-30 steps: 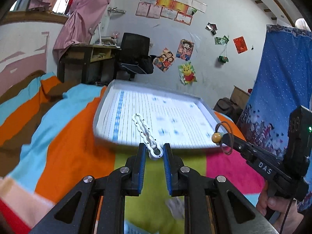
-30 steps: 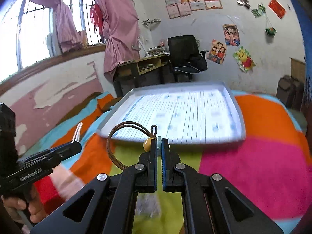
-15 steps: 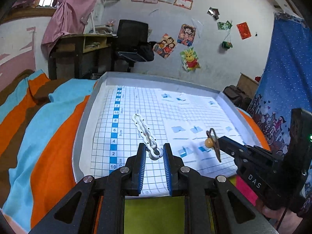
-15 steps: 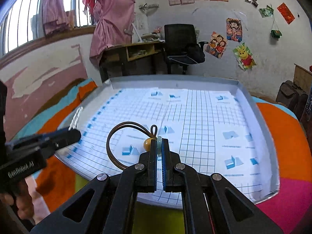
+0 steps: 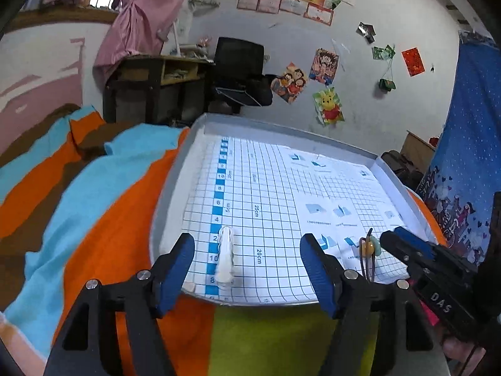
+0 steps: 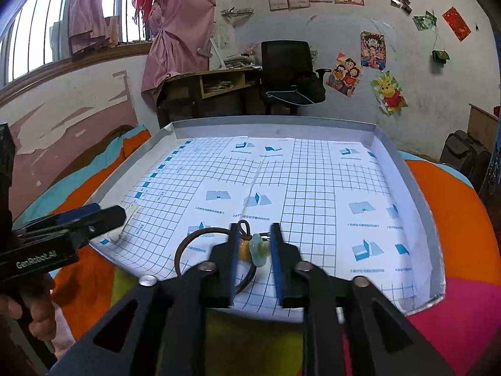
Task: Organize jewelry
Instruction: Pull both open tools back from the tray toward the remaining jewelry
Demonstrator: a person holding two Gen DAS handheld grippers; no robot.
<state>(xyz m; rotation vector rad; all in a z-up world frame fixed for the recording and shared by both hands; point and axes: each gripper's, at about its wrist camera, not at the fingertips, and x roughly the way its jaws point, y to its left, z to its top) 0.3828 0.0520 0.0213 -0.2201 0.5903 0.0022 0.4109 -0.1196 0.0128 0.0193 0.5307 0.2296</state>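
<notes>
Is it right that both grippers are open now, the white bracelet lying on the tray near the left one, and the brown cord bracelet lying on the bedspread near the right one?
Not quite. The brown cord bracelet lies on the tray, on its grid paper, not the bedspread, as the right wrist view shows. The rest holds: left gripper and right gripper are open, and the white bracelet lies on the tray.

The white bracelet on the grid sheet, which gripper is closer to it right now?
Left. The left gripper is open with the white bracelet lying between its fingers. The right gripper sits farther along the tray's near edge, open around the brown cord bracelet.
</notes>
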